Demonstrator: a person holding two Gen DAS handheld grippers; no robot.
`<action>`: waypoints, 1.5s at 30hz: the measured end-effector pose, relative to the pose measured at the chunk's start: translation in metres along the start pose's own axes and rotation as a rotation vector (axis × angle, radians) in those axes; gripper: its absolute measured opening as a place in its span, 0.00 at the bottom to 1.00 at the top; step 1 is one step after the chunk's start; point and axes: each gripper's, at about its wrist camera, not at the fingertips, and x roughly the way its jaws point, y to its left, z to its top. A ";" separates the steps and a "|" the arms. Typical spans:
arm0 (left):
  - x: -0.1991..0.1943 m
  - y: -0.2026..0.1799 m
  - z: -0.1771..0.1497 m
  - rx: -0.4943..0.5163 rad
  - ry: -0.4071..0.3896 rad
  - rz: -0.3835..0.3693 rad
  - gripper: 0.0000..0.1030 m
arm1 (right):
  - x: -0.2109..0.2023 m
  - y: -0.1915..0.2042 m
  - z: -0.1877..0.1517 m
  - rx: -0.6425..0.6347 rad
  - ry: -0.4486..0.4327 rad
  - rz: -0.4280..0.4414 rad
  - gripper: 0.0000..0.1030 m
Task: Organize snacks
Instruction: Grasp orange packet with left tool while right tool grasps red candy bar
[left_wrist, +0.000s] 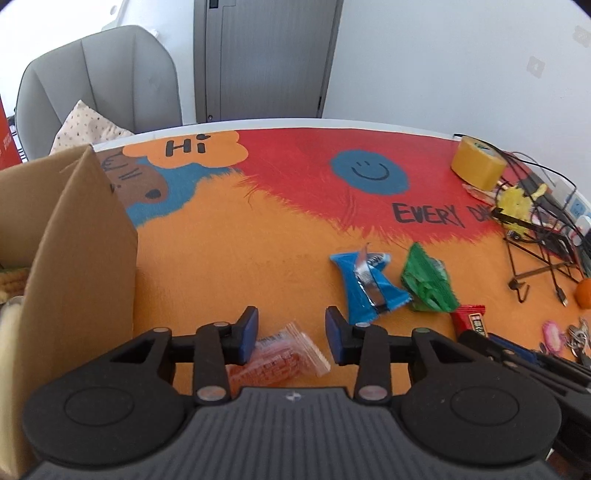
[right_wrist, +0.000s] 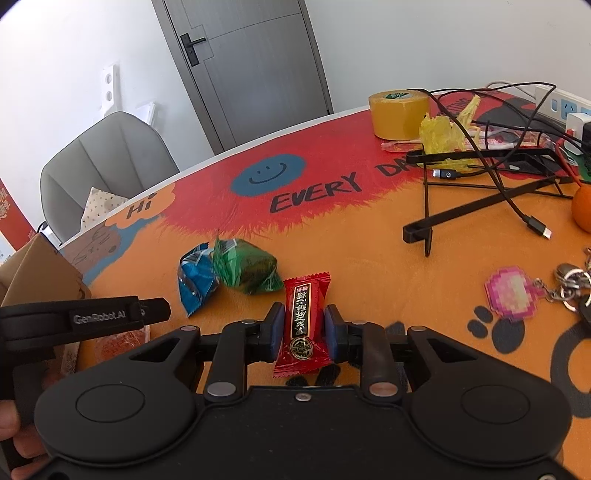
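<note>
**Q:** While I am looking along my left fingers, what am I showing?

**A:** I am holding the left gripper (left_wrist: 291, 334) low over the orange mat (left_wrist: 229, 258), its blue pads (left_wrist: 248, 332) partly spread on either side of a clear pouch of orange snacks (left_wrist: 284, 358). One pad is lying against the pouch's edge and the other is standing clear, so I am not yet pinching it. I am keeping this hand beside the cardboard box (left_wrist: 74, 236), probably because the box is where the snacks are going. A blue packet (left_wrist: 364, 286) and a green packet (left_wrist: 428, 282) are lying touching each other farther out, and the end of a red candy (left_wrist: 470, 318) is showing just beyond them.

**Q:** And along my right fingers?

**A:** I am pinching the red candy (right_wrist: 303, 321) across its narrow middle with the right gripper (right_wrist: 303, 328), both pads pressing its long edges; gripping it crosswise is likely keeping the slick wrapper from slipping. It is still resting on the mat (right_wrist: 369, 258), not lifted. The blue packet (right_wrist: 195, 277) and green packet (right_wrist: 245, 267) are waiting just ahead, touching. A tape roll (right_wrist: 399, 114), cables (right_wrist: 491, 173) and a keyring (right_wrist: 513, 293) are lying well apart on the right, outside the sorting.
</note>
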 end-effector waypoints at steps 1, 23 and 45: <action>-0.002 -0.001 -0.002 0.012 -0.001 -0.001 0.43 | -0.001 0.000 -0.001 -0.004 -0.002 -0.002 0.25; -0.019 0.001 -0.033 0.053 -0.036 -0.029 0.20 | -0.032 -0.005 -0.032 0.047 -0.030 -0.034 0.23; -0.093 0.011 -0.036 0.020 -0.167 -0.128 0.17 | -0.081 0.023 -0.031 0.065 -0.157 0.047 0.22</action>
